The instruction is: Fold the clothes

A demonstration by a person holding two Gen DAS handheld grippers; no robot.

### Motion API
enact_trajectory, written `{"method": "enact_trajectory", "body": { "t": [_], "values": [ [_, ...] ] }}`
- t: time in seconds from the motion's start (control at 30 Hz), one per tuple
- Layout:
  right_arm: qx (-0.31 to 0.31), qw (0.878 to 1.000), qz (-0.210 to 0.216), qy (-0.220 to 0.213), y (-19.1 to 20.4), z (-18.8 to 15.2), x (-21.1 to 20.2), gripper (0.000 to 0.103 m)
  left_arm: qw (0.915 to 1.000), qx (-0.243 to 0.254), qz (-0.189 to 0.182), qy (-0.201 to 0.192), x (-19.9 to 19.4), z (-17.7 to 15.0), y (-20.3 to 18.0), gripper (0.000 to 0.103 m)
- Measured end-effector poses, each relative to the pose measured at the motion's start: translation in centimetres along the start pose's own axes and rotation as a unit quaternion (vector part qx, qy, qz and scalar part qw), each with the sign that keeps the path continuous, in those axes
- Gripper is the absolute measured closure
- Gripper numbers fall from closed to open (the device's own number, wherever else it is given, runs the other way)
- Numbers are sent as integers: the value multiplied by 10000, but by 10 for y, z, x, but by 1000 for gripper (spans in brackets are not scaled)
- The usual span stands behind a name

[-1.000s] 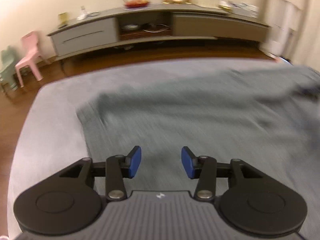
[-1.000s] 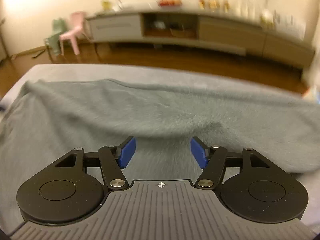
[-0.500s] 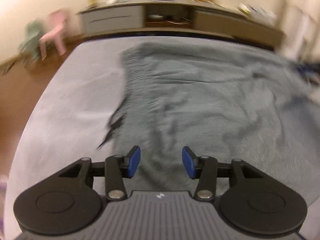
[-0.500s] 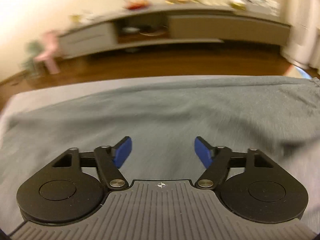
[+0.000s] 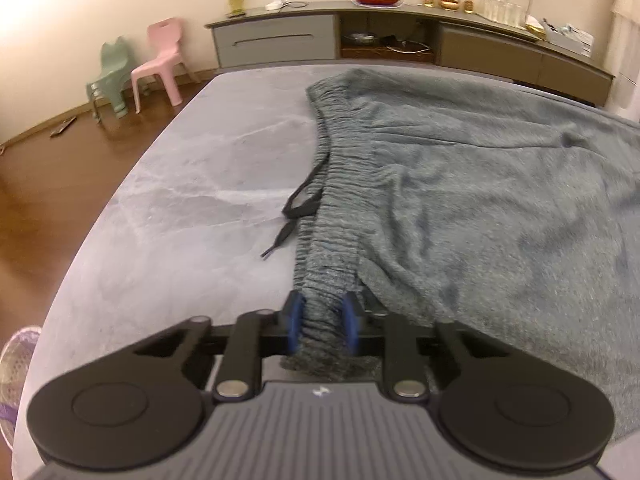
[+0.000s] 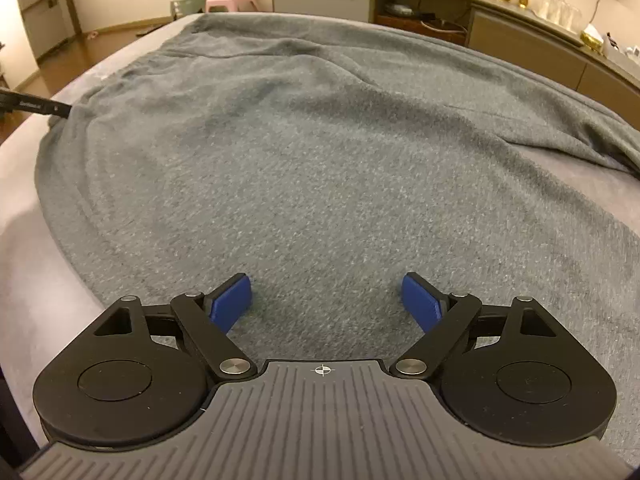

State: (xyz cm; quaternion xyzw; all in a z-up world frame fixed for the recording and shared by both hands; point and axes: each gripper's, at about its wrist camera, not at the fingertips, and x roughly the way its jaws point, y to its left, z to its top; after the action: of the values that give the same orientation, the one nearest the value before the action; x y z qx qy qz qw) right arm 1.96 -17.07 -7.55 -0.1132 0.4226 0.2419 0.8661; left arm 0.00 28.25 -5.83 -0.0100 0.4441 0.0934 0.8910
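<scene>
- Two grippers work grey trousers point(image 5: 460, 168): left gripper point(image 5: 320, 322) closing, pinching the waistband point(image 5: 332, 200) corner.
- Right gripper point(image 6: 326, 300) opening above cloth, pinching nothing; needs its own hold next.

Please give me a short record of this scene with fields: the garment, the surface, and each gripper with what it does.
garment: grey fleece trousers, spread flat, ribbed waistband with black drawstring lying loose
surface: grey marbled table
left gripper: jaws closing, the near end of the waistband is between the blue pads
right gripper: jaws opening, low over the cloth, nothing between the pads
background: pink chair, green chair, long low cabinet
</scene>
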Motion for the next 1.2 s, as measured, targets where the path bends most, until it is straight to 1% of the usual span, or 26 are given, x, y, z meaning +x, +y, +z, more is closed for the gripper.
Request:
{"method": "enact_trajectory", "body": {
  "t": [0.07, 0.13, 0.2, 0.27, 0.33, 0.37, 0.4, 0.43, 0.5, 0.57, 0.6, 0.63, 0.67, 0.7, 0.73, 0.77, 0.8, 0.87, 0.9, 0.93, 0.97, 1.0, 1.03, 1.07, 1.1, 1.2],
  "values": [
    [-32, 10000, 23, -19, 4, -2, 1, 13, 9995, -294, 63, 27, 3, 0, 11, 83],
    [-135, 9998, 111, -41, 13, -5, 0, 12, 9979, -619, 167, 53, 6, -1, 24, 83],
    [-293, 9993, 217, -95, 27, -8, 0, 11, 9972, -665, 351, 53, 6, -2, 30, 83],
    [-451, 9983, 323, -149, 41, -11, 0, 11, 9961, -528, 702, 28, 6, -1, 29, 83],
    [-584, 9965, 550, -242, 52, -14, -2, 11, 9916, -492, 1194, 31, 9, 2, 30, 80],
    [-649, 9952, 670, -291, 57, -15, -3, 17, 9883, -492, 1443, 39, 10, 4, 31, 79],
    [-595, 9952, 714, -312, 55, -15, -7, 28, 9852, -510, 1636, 43, 9, 6, 32, 79],
    [-513, 9954, 739, -326, 51, -15, -12, 32, 9822, -533, 1798, 40, 7, 7, 32, 78],
    [-55, 9973, 577, -461, 23, -19, -35, 29, 9754, -607, 2107, -241, -14, 8, 27, 78],
    [491, 9966, -24, -654, -27, -37, -64, 26, 9663, -688, 2406, -606, -40, 8, 21, 78],
    [763, 9937, -347, -748, -52, -47, -79, 25, 9656, -706, 2379, -782, -51, 9, 15, 74],
    [1033, 9888, -670, -840, -77, -57, -93, 25, 9683, -703, 2198, -953, -60, 9, 7, 73],
    [1400, 9799, -1170, -805, -107, -72, -105, 27, 9705, -699, 2015, -1123, -69, 9, -1, 71],
    [1784, 9662, -1708, -738, -138, -88, -117, 38, 9758, -633, 1718, -1193, -72, 10, -11, 69],
    [2044, 9580, -1931, -554, -160, -102, -123, 50, 9838, -469, 1337, -1100, -68, 11, -22, 68],
    [2275, 9507, -2078, -343, -181, -116, -128, 81, 9905, -267, 969, -941, -60, 12, -34, 67],
    [2351, 9474, -2166, -143, -194, -124, -127, 93, 9943, -60, 769, -740, -50, 11, -45, 67],
    [2429, 9418, -2310, 254, -217, -137, -123, 93, 9967, 365, 668, -266, -28, 7, -62, 67],
    [2459, 9403, -2336, 299, -226, -140, -120, 100, 9964, 577, 617, -28, -17, 4, -70, 67],
    [2486, 9391, -2352, 309, -234, -142, -117, 100, 9955, 708, 604, 166, -7, 2, -74, 66],
    [2582, 9362, -2367, 296, -241, -141, -118, 100, 9953, 714, 618, 221, -4, -1, -71, 63],
    [2677, 9330, -2393, 254, -249, -136, -117, 100, 9956, 670, 626, 188, -5, -2, -66, 53],
    [2767, 9297, -2421, 206, -256, -132, -115, 100, 9959, 619, 639, 181, -6, -3, -61, 46],
    [2824, 9273, -2448, 185, -262, -128, -114, 100, 9961, 561, 656, 200, -8, -5, -55, 44],
    [2804, 9274, -2466, 211, -263, -123, -111, 99, 9962, 523, 658, 215, -8, -6, -50, 43],
    [2330, 9375, -2551, 427, -259, -106, -97, 97, 9959, 534, 693, 215, -11, -9, -45, 37]
  ]
}}
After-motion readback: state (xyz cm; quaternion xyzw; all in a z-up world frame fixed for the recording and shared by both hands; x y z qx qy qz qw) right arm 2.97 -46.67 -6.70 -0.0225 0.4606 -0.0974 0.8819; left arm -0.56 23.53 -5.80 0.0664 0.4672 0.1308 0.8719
